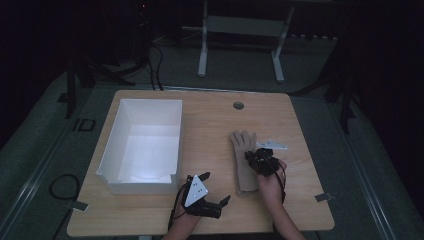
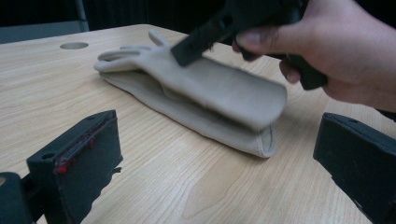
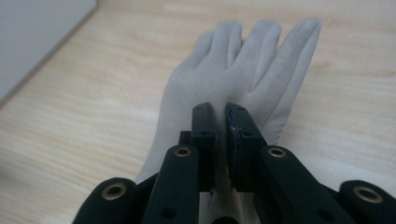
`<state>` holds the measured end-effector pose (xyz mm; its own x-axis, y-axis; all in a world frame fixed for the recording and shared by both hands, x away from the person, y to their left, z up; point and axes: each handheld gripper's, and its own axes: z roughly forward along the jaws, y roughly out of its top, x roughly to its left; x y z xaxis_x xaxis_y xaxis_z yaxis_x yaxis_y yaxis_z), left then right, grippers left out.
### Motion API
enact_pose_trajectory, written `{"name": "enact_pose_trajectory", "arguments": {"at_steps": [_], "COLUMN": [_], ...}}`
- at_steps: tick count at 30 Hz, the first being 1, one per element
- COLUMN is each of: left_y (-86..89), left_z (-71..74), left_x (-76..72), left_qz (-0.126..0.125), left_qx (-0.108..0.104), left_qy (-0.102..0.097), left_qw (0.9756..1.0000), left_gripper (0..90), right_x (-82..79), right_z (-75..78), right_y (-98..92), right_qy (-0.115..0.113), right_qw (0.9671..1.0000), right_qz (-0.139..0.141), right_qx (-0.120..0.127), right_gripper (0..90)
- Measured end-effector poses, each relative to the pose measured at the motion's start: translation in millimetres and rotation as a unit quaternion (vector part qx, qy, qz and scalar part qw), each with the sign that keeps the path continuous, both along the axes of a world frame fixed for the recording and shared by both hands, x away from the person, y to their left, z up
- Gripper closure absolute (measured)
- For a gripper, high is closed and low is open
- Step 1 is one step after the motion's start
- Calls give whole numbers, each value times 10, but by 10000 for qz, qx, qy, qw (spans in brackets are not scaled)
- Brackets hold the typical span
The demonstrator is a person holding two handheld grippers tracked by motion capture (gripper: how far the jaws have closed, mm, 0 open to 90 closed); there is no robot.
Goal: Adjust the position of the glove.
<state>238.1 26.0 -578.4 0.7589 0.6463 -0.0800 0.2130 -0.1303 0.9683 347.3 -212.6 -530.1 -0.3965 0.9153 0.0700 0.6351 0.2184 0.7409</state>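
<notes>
Resting my right gripper (image 1: 253, 156) on the beige glove (image 1: 243, 161), I have its jaws drawn almost together, a thin slit between them, tips down on the back of the glove's hand; whether any fabric is pinched I cannot tell. In the right gripper view the glove (image 3: 243, 74) spreads its fingers toward twelve o'clock beyond my jaw tips (image 3: 223, 116). The glove lies flat on the wooden table (image 1: 210, 130), right of centre, cuff toward six o'clock. My left gripper (image 1: 216, 190) sits low at about seven o'clock from the glove, jaws spread wide with nothing between them, pointed at the cuff (image 2: 261, 135). The white box (image 1: 107, 165) stands at nine o'clock, well apart from the glove.
</notes>
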Motion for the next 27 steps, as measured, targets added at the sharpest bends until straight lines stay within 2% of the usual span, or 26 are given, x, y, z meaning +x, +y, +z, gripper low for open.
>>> {"name": "enact_pose_trajectory", "arguments": {"at_steps": [7,10,12,16,17,18,20,21,22,24,26,27], "left_y": [0,-2,-2,-1,-1,-1,-5,-9,-9,-10,-10,-10], "left_z": [1,1,1,0,1,1,1,2,2,2,2,2], "left_x": [-1,-2,-2,1,1,1,-3,-6,-6,-8,-8,-8], "left_qz": [-1,4,3,1,0,1,11,9,9,14,13,10], "left_qx": [5,15,17,6,7,9,22,42,42,51,51,40], "left_qy": [-8,-12,-7,1,2,1,-9,-30,-30,-38,-37,-37], "left_qw": [10000,10000,10000,10000,10000,10000,10000,10000,10000,10000,10000,10000], "left_gripper": [11,11,12,12,11,12,12,12,12,12,11,11], "right_x": [-21,-14,3,-4,-9,-17,-20,-15,-11,-4,-3,3], "right_z": [-75,-76,-97,-74,-58,-10,30,55,68,92,102,116], "right_y": [0,-8,-25,-45,-48,-55,-67,-88,-101,-129,-145,-196], "right_qy": [84,94,152,149,126,59,28,-7,-36,-6,-31,-83], "right_qw": [9999,9998,9996,9992,9992,9984,9981,9976,9974,9963,9959,9950], "right_qz": [123,181,238,358,375,555,615,670,697,840,869,902], "right_qx": [-25,-65,-73,54,73,93,81,181,202,204,244,424], "right_gripper": [797,760,705,635,600,514,445,370,340,240,215,198]}}
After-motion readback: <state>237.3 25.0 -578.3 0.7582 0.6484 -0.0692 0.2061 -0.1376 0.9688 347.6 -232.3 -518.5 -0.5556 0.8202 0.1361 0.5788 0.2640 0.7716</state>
